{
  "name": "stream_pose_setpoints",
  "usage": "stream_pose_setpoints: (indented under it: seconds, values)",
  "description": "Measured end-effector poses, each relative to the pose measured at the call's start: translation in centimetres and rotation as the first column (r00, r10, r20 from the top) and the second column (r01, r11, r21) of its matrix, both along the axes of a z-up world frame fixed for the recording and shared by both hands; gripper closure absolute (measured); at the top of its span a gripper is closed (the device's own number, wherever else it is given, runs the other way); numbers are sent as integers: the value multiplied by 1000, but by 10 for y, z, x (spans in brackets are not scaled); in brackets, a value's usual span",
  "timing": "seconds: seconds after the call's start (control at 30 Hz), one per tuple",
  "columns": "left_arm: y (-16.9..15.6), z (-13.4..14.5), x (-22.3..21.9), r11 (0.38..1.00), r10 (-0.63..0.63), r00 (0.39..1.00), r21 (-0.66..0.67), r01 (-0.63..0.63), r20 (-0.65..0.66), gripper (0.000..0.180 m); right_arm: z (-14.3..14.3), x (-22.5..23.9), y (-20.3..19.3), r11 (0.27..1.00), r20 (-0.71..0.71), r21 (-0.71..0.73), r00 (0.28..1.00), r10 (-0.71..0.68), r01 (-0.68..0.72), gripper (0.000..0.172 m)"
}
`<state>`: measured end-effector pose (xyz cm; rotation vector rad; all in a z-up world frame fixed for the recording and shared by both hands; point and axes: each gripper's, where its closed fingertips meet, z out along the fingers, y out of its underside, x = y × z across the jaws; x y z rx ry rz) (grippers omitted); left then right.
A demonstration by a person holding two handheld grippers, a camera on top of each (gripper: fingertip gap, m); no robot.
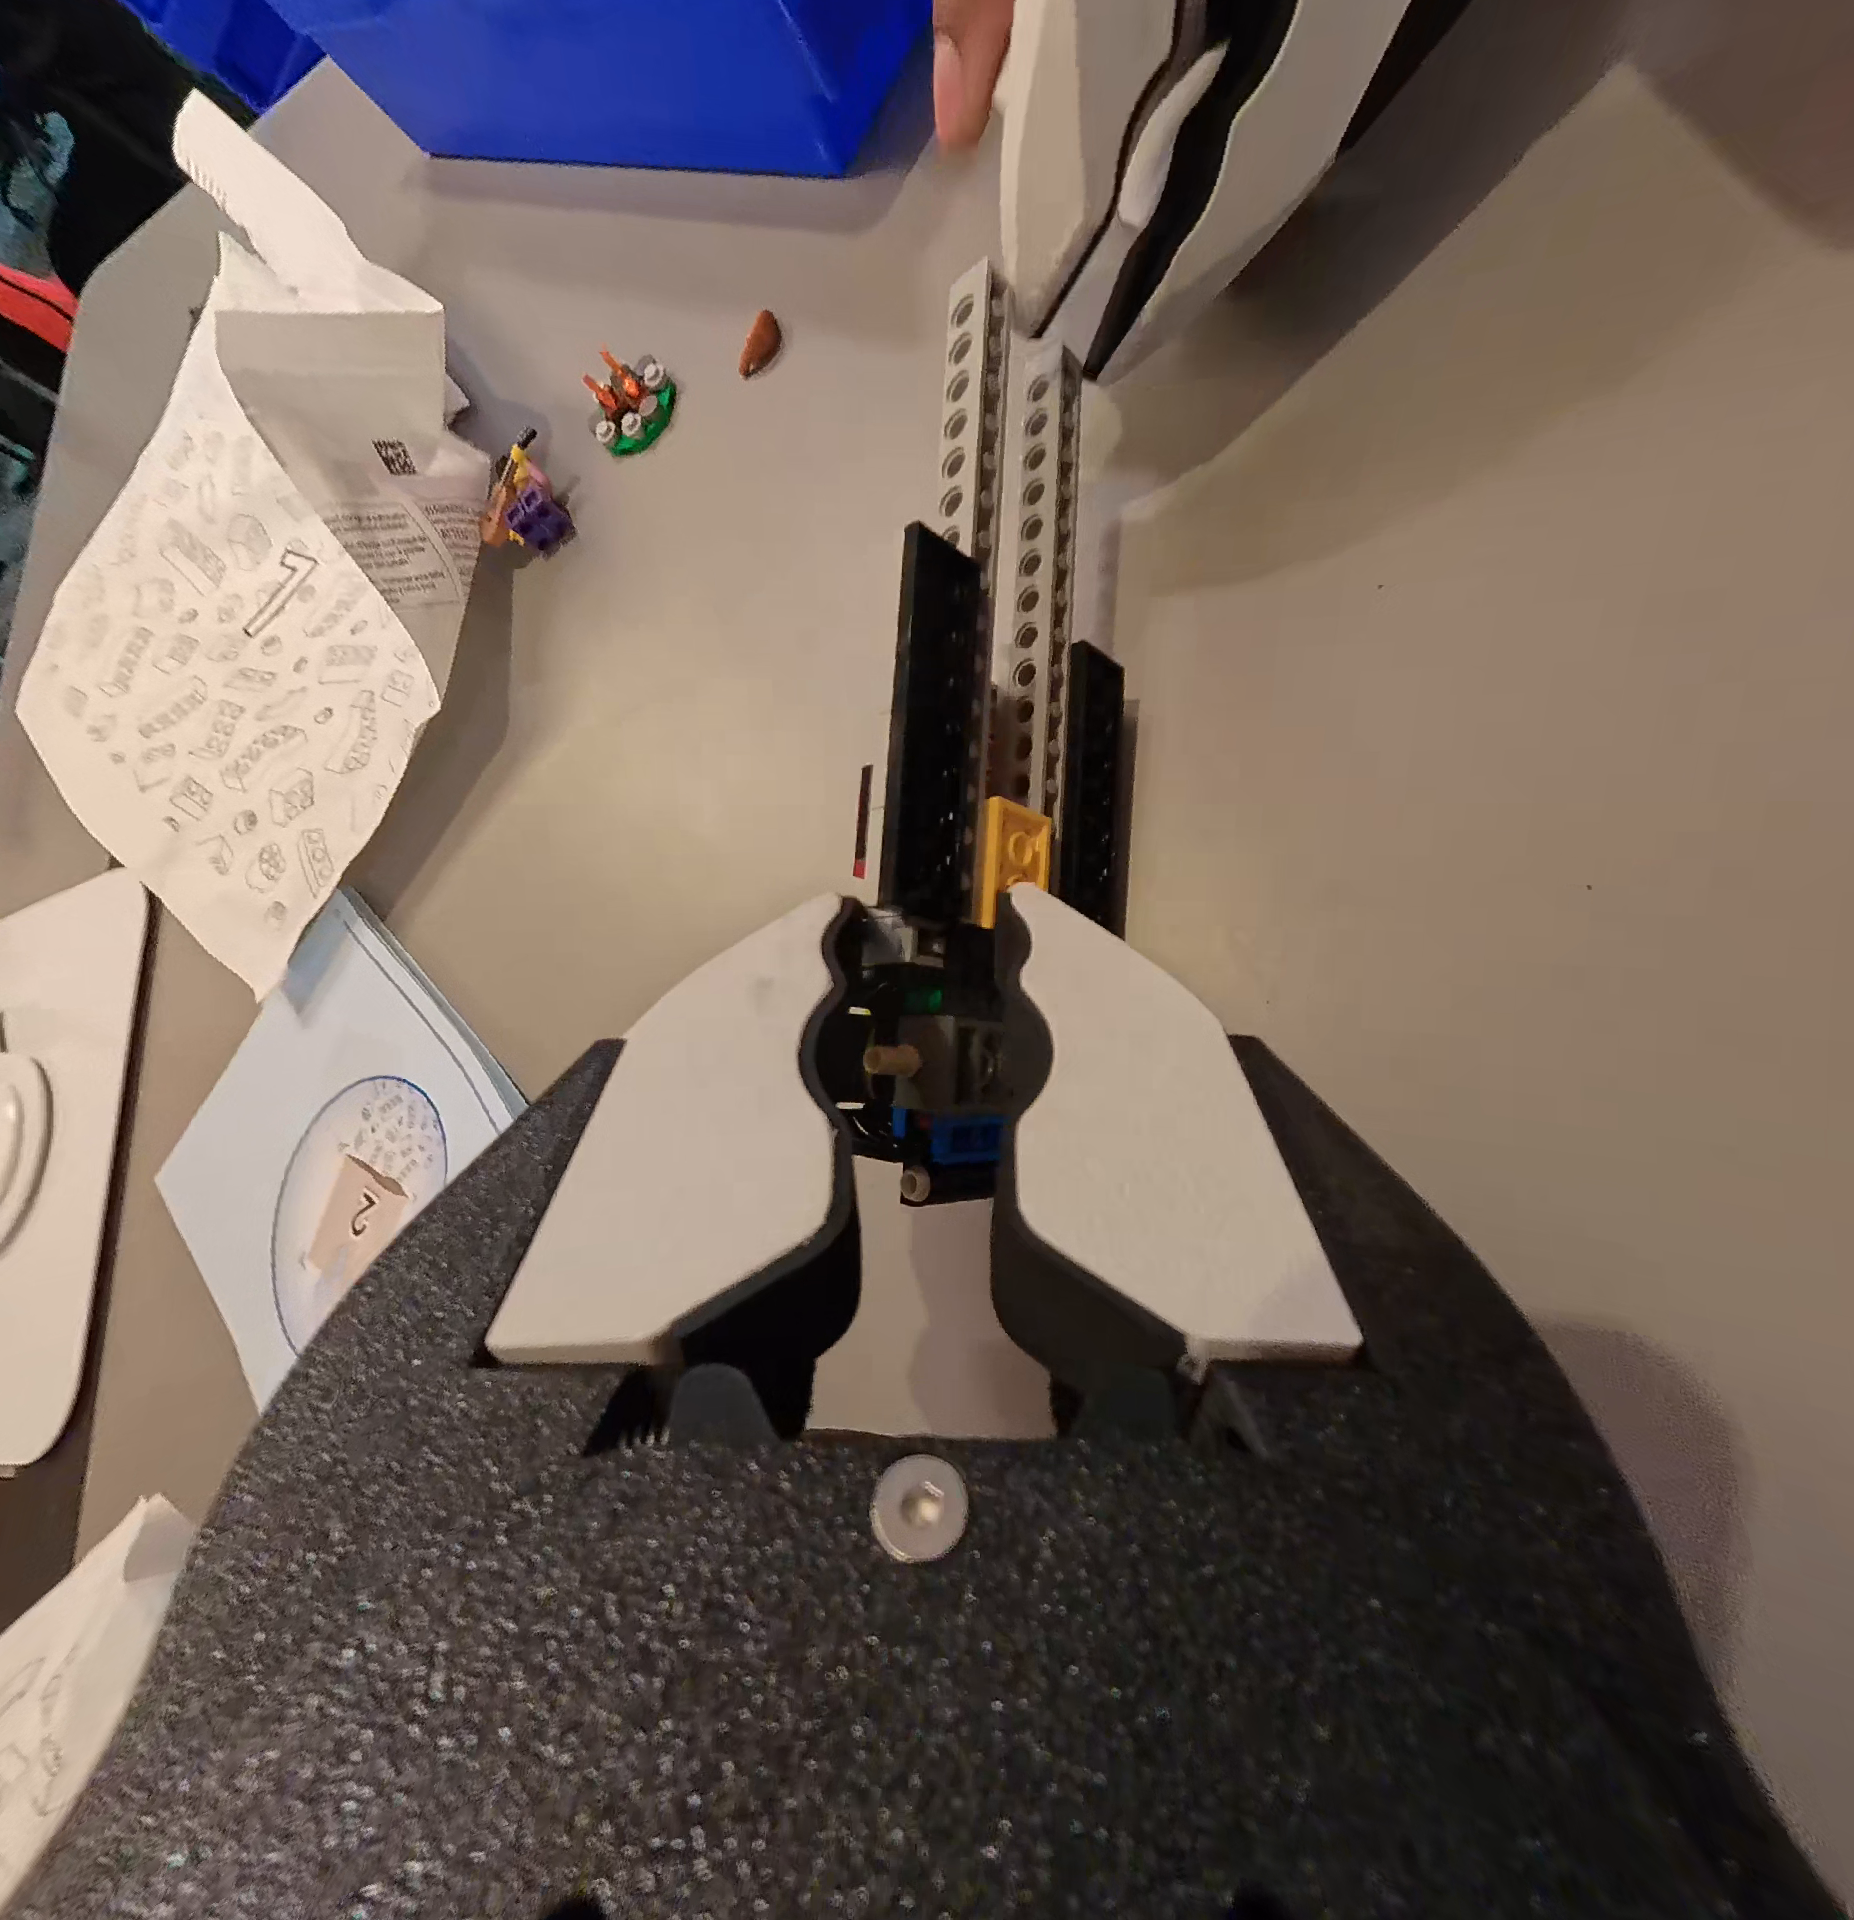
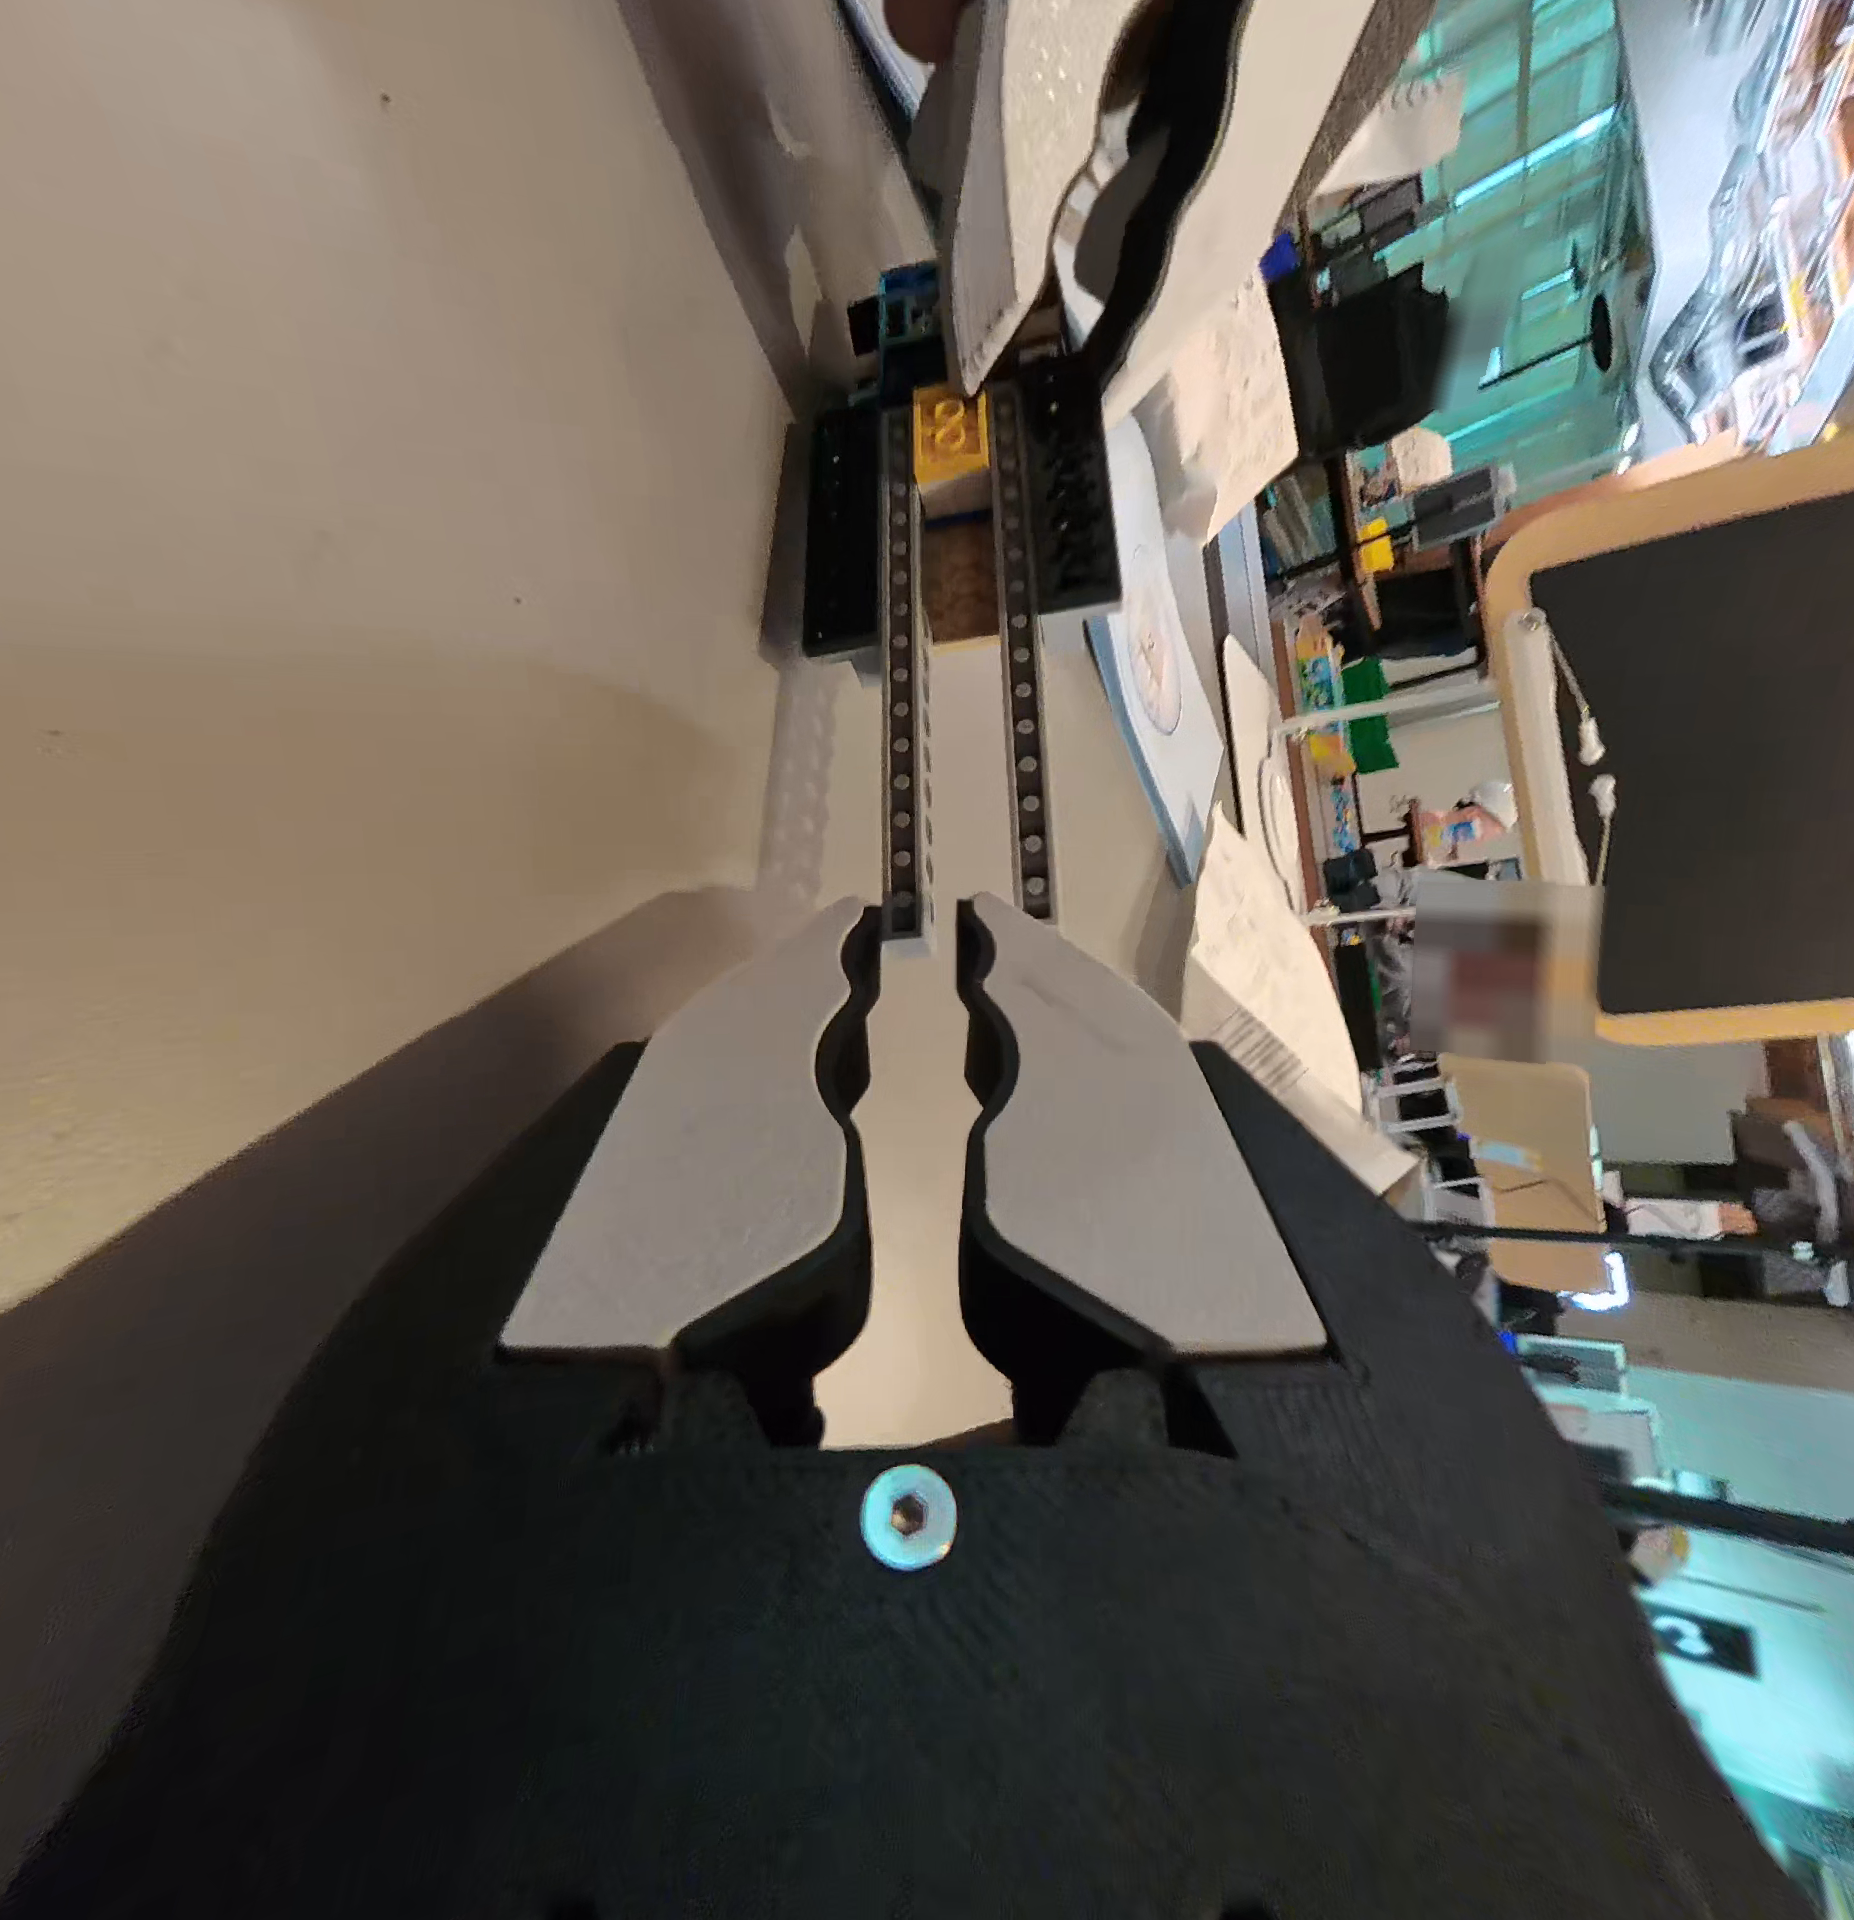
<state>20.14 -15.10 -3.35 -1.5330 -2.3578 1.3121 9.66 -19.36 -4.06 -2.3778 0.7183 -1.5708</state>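
A long brick build lies on the beige table (image 1: 1474, 831). It has two grey holed beams (image 1: 1042, 540), black plates (image 1: 933, 727), a yellow plate (image 1: 1022, 847) and a dark end block with blue bricks (image 1: 959, 1138). My left gripper (image 1: 928, 904) is shut on that dark end block. It also shows in the right wrist view (image 2: 1037, 364), over the build's far end. My right gripper (image 2: 912, 914) is open. The end of one grey beam (image 2: 899, 727) sits between its fingertips against the left pad, with a gap to the right pad. The right gripper also shows in the left wrist view (image 1: 1074, 338), at the beams' far end.
Printed paper bags (image 1: 227, 644) and a booklet (image 1: 351, 1122) lie to the left. A small green-based build (image 1: 632, 400), a purple build (image 1: 533, 509) and a brown piece (image 1: 762, 341) sit beyond. A blue bin (image 1: 632, 73) stands behind. A chair (image 2: 1712, 748) stands past the table's edge.
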Motion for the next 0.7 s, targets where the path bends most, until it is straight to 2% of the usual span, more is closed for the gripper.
stream_pose_setpoints:
  seconds: [0.03, 0.17, 0.27, 0.37, 0.5, 0.57, 0.7]
  values:
    - [-1, -1, -2, 1000, -5, 1000, -10, 5, 15, 157, 0, -4, -1, 1000, -5, 24, 1000, -16, 16, 157]
    - [-1, -1, -10, 998, -37, 998, -46, 39, 41, 157, 10, -22, -1, 969, 5, 236, 997, -72, 69, 153]
    - [0, -1, -17, 995, -70, 996, -71, 74, 57, 157, 25, -26, 4, 896, 18, 438, 996, -91, 73, 149]
    - [0, -1, -21, 992, -84, 994, -91, 90, 65, 157, 27, -16, 11, 818, -55, 566, 995, -87, 102, 146]
    - [0, 0, -22, 988, -90, 993, -118, 99, 75, 157, 8, 0, 9, 775, -163, 601, 979, -119, 195, 147]
    - [0, 1, -21, 987, -89, 993, -129, 98, 72, 157, 2, 3, 8, 775, -160, 601, 979, -125, 197, 158]
    - [3, 4, -18, 989, -85, 996, -122, 89, 39, 157, 5, 6, 11, 852, -84, 508, 992, -97, 126, 159]
